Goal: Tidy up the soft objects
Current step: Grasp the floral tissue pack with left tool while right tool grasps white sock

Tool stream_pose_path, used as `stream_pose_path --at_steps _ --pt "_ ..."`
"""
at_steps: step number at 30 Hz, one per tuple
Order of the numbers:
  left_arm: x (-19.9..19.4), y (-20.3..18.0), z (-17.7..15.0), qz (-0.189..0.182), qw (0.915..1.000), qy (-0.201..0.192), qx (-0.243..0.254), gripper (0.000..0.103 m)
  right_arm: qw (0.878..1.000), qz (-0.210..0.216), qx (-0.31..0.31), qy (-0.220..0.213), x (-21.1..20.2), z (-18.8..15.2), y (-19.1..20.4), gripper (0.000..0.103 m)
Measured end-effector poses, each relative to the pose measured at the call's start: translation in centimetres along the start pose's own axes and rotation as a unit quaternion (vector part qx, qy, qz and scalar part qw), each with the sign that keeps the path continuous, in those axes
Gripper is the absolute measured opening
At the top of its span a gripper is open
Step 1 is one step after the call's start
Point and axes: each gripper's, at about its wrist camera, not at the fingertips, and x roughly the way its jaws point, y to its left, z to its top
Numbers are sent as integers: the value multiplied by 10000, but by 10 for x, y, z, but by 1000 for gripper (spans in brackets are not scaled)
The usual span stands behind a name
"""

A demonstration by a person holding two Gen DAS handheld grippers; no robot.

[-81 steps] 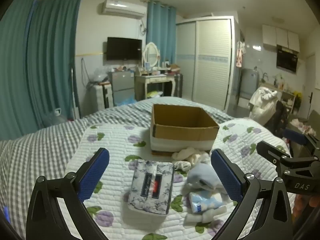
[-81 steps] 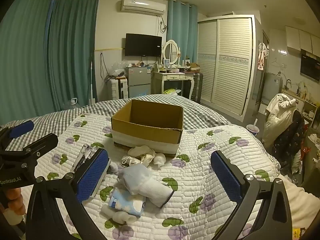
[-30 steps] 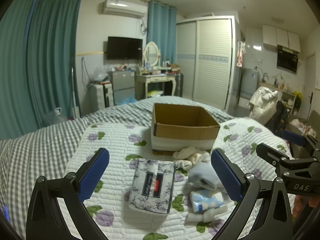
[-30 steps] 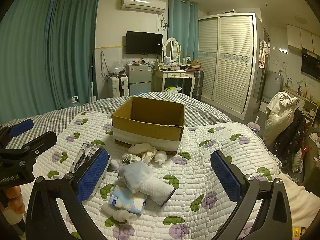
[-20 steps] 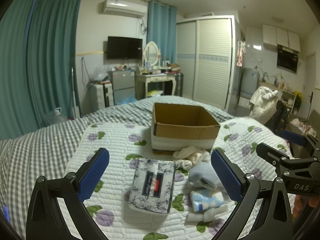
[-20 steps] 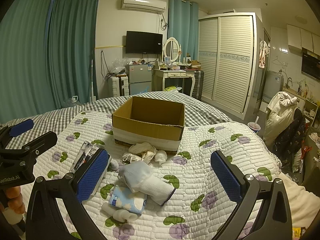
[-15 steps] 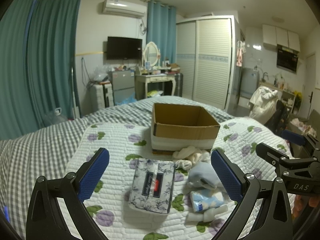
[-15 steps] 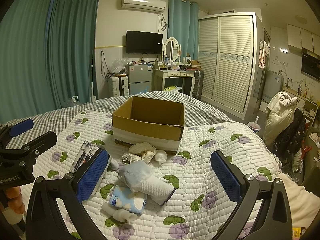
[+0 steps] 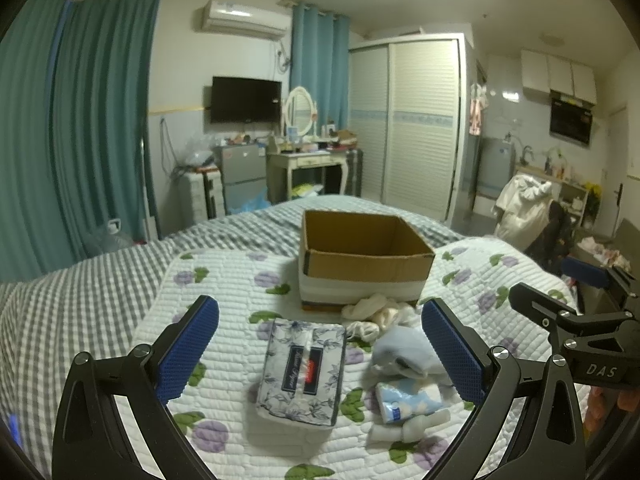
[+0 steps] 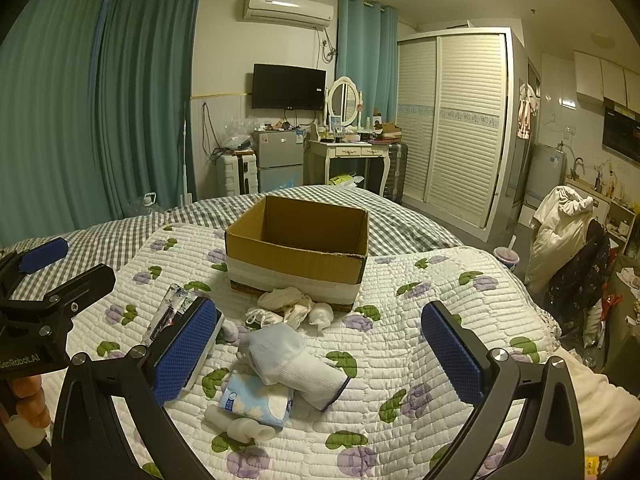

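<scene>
Blue-padded left tongs (image 9: 318,348) and right tongs (image 10: 318,350) are hovering spread and empty, partly hiding the tissue pack (image 10: 168,312) and soft pile (image 10: 292,356) lying before the cardboard box (image 10: 298,254) on the bed (image 10: 420,320).

The left gripper (image 9: 320,346) is held level, with its two fingers spread wide apart. Its blue ribbed pads (image 9: 188,350) face each other and nothing is between them. The right gripper (image 10: 320,350) has the same pose: its fingers are wide apart and its pads (image 10: 452,356) hold nothing. The two grippers are side by side at about the same height and point the same way. In the right wrist view, the left gripper's black body appears at the left edge, and some fingertips of the person's hand (image 10: 26,404) are seen under it. In the left wrist view, the right gripper's body appears at the right edge.
</scene>
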Motion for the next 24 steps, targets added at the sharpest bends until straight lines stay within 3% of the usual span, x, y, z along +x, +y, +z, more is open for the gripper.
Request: stream_pose_path --at_steps 5,8,16,24 --pt "1 6 -2 -17 9999 103 -36 103 10000 -11 -72 6 -4 1 0 103" --pt "19 11 -14 78 9991 405 -52 103 9998 -19 -137 117 3 -3 0 103" --pt "85 12 -68 38 9896 1433 -80 102 9958 156 -183 886 59 -33 1 103" --pt "119 28 -86 -5 9835 1779 -316 98 9887 577 -306 1351 114 -46 19 102"
